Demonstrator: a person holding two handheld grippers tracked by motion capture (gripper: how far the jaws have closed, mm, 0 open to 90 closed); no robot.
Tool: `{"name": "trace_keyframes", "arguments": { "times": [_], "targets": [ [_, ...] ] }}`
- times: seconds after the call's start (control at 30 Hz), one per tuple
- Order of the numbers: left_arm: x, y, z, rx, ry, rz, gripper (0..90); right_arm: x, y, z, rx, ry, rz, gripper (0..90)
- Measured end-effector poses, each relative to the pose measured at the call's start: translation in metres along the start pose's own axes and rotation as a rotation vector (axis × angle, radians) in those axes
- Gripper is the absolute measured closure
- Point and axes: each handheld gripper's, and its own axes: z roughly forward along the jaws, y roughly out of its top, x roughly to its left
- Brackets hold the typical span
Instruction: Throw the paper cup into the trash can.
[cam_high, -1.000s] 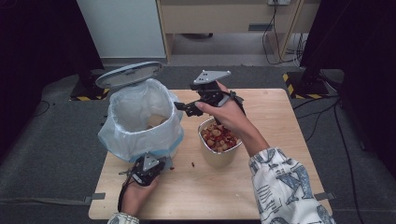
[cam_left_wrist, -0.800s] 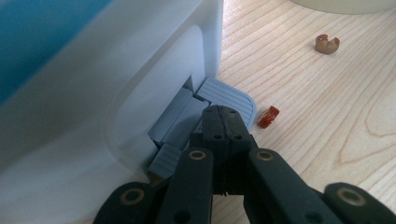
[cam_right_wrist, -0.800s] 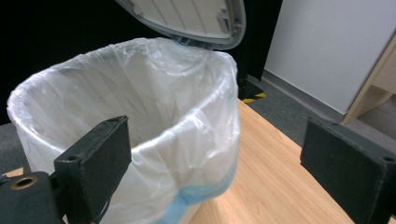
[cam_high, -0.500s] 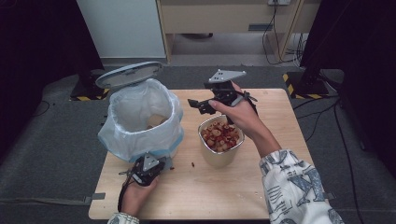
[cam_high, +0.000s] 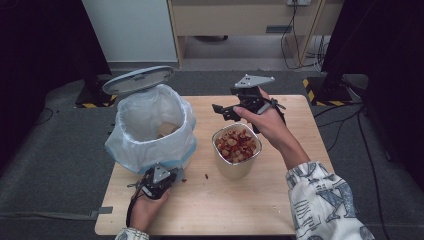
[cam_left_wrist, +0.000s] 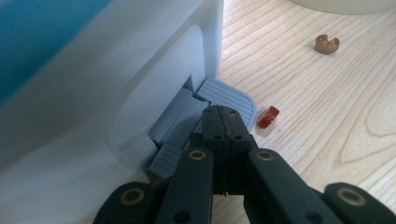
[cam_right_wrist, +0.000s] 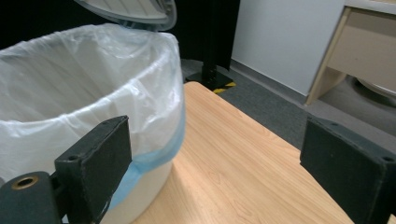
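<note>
At the near foot of the bin (cam_high: 150, 135), we are resting the left gripper (cam_left_wrist: 223, 122) with its jaws pressed together on the grey pedal (cam_left_wrist: 224, 95), and the lid (cam_high: 138, 80) is standing tipped up behind the white liner bag (cam_right_wrist: 88, 88). Above the far rim of the cup of red and pale pieces (cam_high: 236, 148), which is standing on the wooden table (cam_high: 240, 205) just right of the bin, we are holding the right gripper (cam_high: 223, 112) with its jaws apart and nothing between them. Two loose pieces (cam_left_wrist: 268, 116) are lying on the table near the pedal.

white bin (cam_high: 150, 150) | grey pedal (cam_left_wrist: 224, 95) | red-beige scraps (cam_high: 236, 145) | black claws
</note>
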Motion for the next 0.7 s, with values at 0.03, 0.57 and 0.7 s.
{"name": "trace_keyframes", "arguments": {
  "times": [0.03,0.57,0.7],
  "targets": [
    [0.000,0.000,0.000,0.000,0.000,0.000,89.3,-0.001,-0.001,0.000,0.002,-0.007,-0.001,9.3],
    [0.000,0.000,0.000,0.001,0.000,-0.001,89.3,-0.019,-0.011,-0.010,0.035,-0.089,0.029,8.2],
    [0.000,0.000,0.000,-0.001,0.000,-0.001,89.3,-0.023,-0.013,-0.014,0.038,-0.101,0.034,8.0]
  ]
}}
